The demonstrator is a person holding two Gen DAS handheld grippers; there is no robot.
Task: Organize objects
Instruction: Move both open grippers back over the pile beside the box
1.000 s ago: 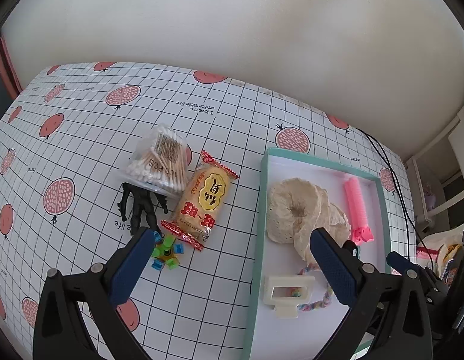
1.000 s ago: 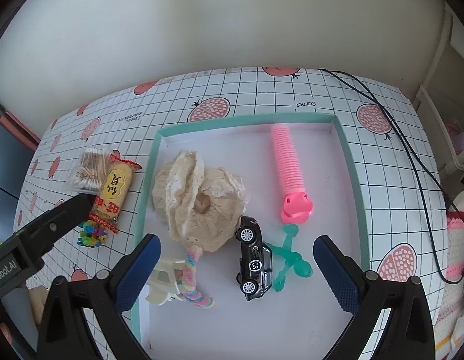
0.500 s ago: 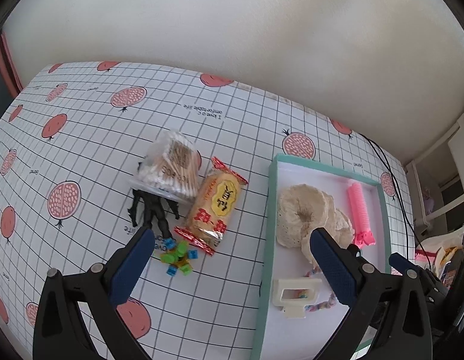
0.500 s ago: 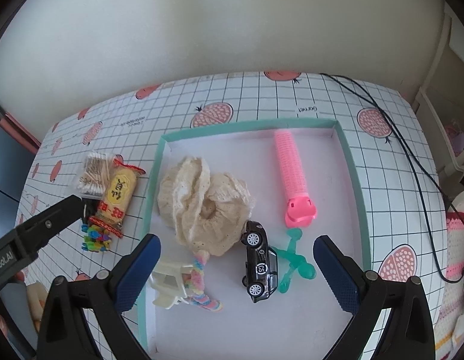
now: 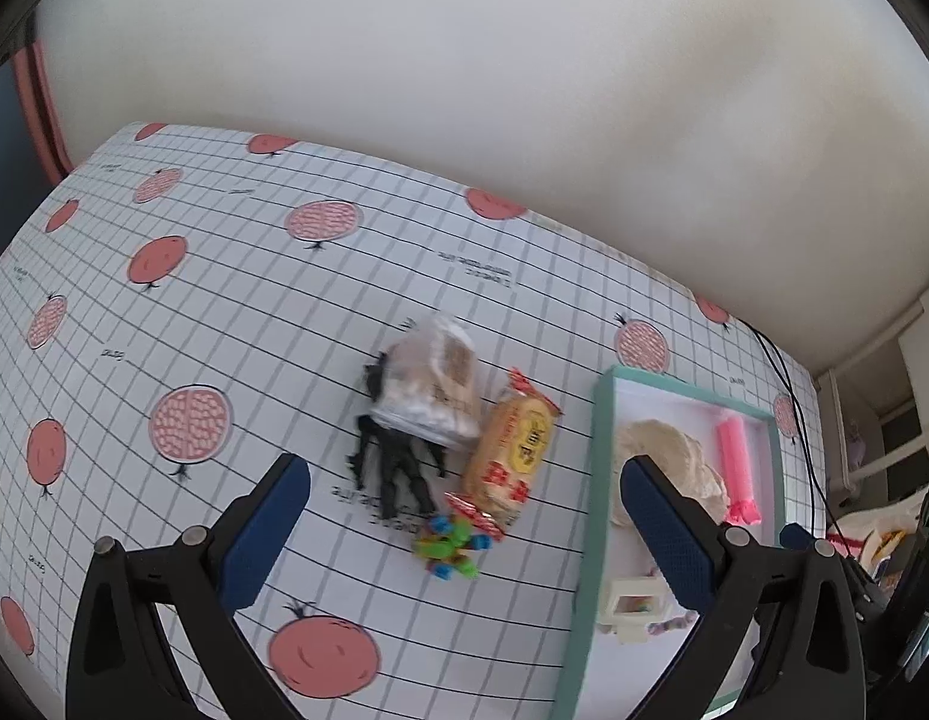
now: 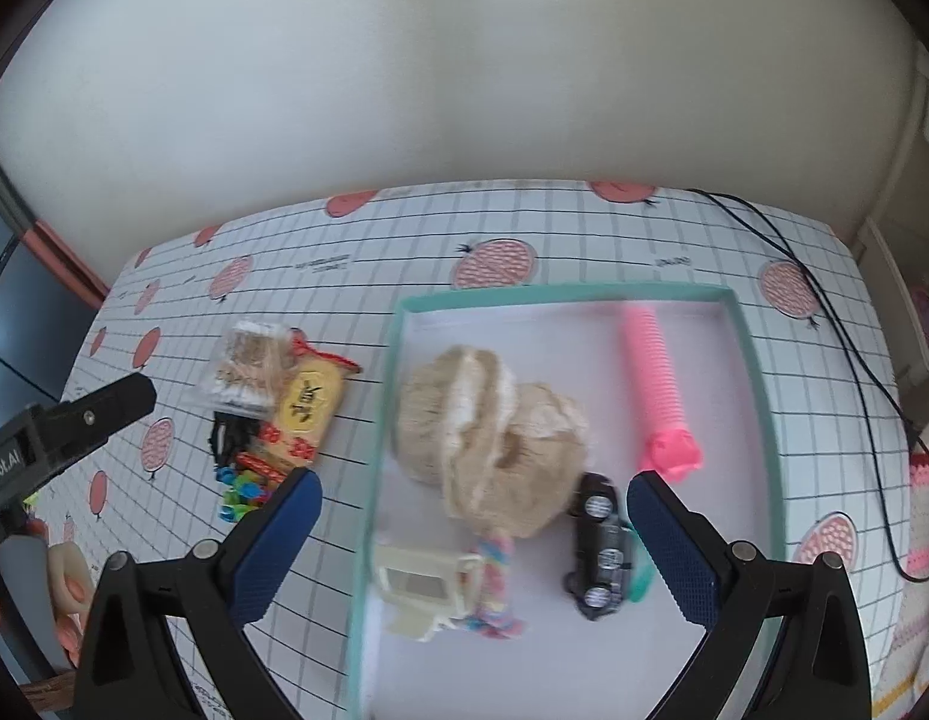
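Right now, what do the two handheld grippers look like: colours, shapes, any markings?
Both the left gripper and right gripper have black plastic frames with silver screws and two tapered fingers faced with textured dark blue pads. In the right wrist view, the left gripper's black body carries white lettering, only partly legible. No sleeves or cables on them are visible.

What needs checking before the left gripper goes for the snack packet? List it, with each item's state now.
1. Left gripper open and empty: ok, jaws wide apart.
2. Snack packet in view and reachable: ok, it lies on the tablecloth left of the tray.
3. Packet free of neighbours: not ok, the cotton swab bag and the small colourful toy sit right against it.
4. Free room in the tray: ok, bare floor near its front.
5. Right gripper out of the way: ok, open over the tray.
6. Packet's weight: cannot tell.
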